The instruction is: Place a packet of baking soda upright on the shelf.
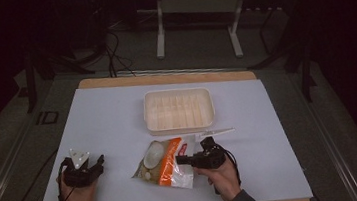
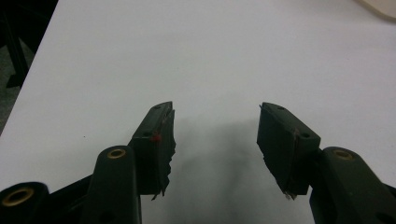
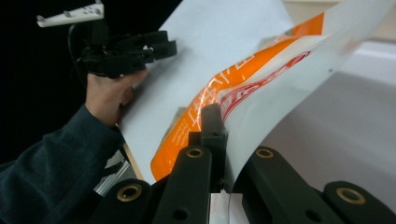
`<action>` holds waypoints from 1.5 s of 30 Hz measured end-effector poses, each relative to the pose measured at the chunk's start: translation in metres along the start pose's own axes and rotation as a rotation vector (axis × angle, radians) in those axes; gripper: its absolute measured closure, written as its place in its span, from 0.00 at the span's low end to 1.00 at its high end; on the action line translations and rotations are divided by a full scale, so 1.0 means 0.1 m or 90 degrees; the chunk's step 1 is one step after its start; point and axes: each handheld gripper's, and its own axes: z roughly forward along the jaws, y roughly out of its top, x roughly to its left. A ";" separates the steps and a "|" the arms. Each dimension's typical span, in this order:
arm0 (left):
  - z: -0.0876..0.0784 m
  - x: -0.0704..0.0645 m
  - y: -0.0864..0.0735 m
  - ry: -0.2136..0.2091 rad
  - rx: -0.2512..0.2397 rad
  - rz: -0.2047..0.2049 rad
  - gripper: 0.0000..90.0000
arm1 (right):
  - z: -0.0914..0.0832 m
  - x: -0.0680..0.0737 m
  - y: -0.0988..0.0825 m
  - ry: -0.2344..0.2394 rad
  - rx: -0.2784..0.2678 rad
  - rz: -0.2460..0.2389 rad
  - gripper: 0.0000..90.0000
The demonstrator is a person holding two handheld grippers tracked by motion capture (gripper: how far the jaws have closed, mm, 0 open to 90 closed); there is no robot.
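Snack bag (image 1: 166, 166), orange and white with a pale round picture printed on its front, is the thing in hand, and it sits just in front of the shallow cream tray (image 1: 180, 128) that stands near the middle of the white table cover (image 1: 103, 123). That tray, ribbed across its floor, holds nothing that the high view can show. Nearer the person than the tray, the right gripper (image 1: 188, 158) has its jaws closed flat on the bag's right edge, and in the right gripper view the film (image 3: 280, 79) rises out of the pinch and curves away (orange band to one side, white with red lettering to the other), so that edge hangs off the cover while the far end looks to rest on it. What the bag contains cannot be read from outside; only the printed picture shows. A thin white strip (image 1: 222, 132) lies just in front of the tray's near right corner, beside the right gripper. Well to the left of the tray and closer to the table's front edge, the left gripper (image 1: 100, 161) sits low over bare cover in the person's hand, its jaws spread wide with nothing between them, as the left gripper view makes plain.
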 end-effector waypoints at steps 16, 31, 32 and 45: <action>0.00 0.01 0.00 -0.003 -0.001 -0.006 0.51 | 0.13 0.16 0.41 0.023 0.019 -0.050 1.00; 0.00 0.01 0.00 -0.006 -0.003 -0.009 0.51 | 0.31 0.17 0.66 0.059 0.028 -0.062 1.00; 0.00 0.01 0.00 -0.007 -0.003 -0.010 0.52 | 0.33 0.17 0.68 0.063 0.029 -0.059 1.00; -0.01 0.02 0.00 -0.010 -0.004 -0.012 0.52 | 0.51 0.18 0.85 0.060 0.041 -0.080 1.00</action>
